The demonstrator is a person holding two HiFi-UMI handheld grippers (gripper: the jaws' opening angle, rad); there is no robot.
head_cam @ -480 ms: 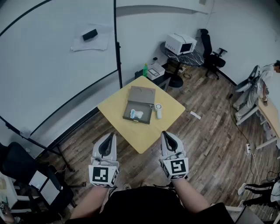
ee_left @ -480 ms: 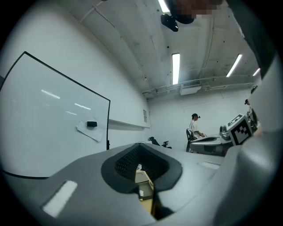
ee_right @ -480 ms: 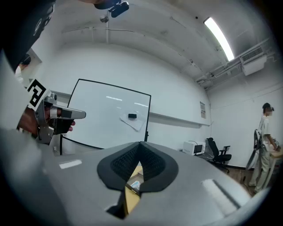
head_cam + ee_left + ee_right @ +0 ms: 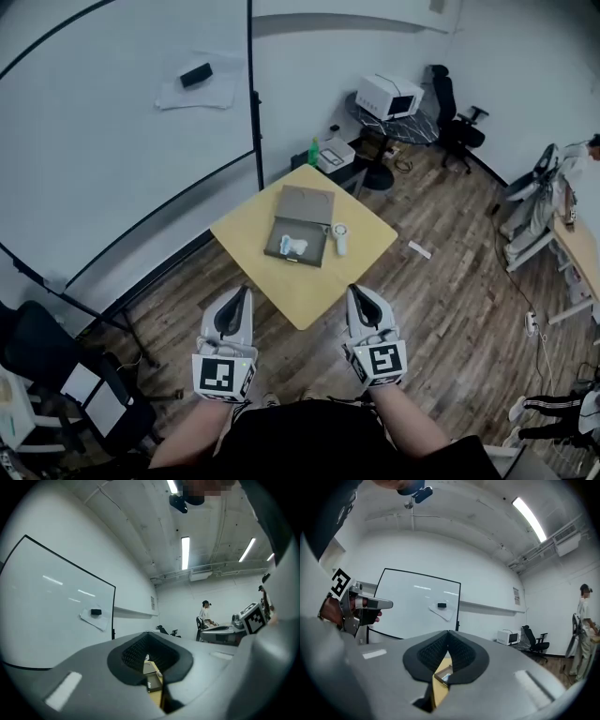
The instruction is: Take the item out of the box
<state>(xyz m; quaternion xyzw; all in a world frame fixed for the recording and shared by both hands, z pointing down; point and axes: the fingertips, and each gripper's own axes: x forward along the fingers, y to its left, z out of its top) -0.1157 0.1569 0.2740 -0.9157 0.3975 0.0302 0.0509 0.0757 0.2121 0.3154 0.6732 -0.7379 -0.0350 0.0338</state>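
A grey box (image 4: 298,234) lies open on the small yellow table (image 4: 291,291), its lid (image 4: 306,202) folded back. Inside rests a white and light blue item (image 4: 292,246). A white object (image 4: 339,236) lies on the table just right of the box. My left gripper (image 4: 246,290) and right gripper (image 4: 353,289) are held side by side short of the table's near corner, well back from the box. Both are shut with nothing in them. In the left gripper view, the box (image 4: 153,682) peeks under the closed jaws. The right gripper view shows the box (image 4: 444,676) the same way.
A whiteboard (image 4: 112,141) stands to the left behind the table. Behind the table are a green bottle (image 4: 312,150), a white case (image 4: 333,155), a microwave (image 4: 387,95) on a dark round table and an office chair (image 4: 455,117). A person (image 4: 205,616) stands far off.
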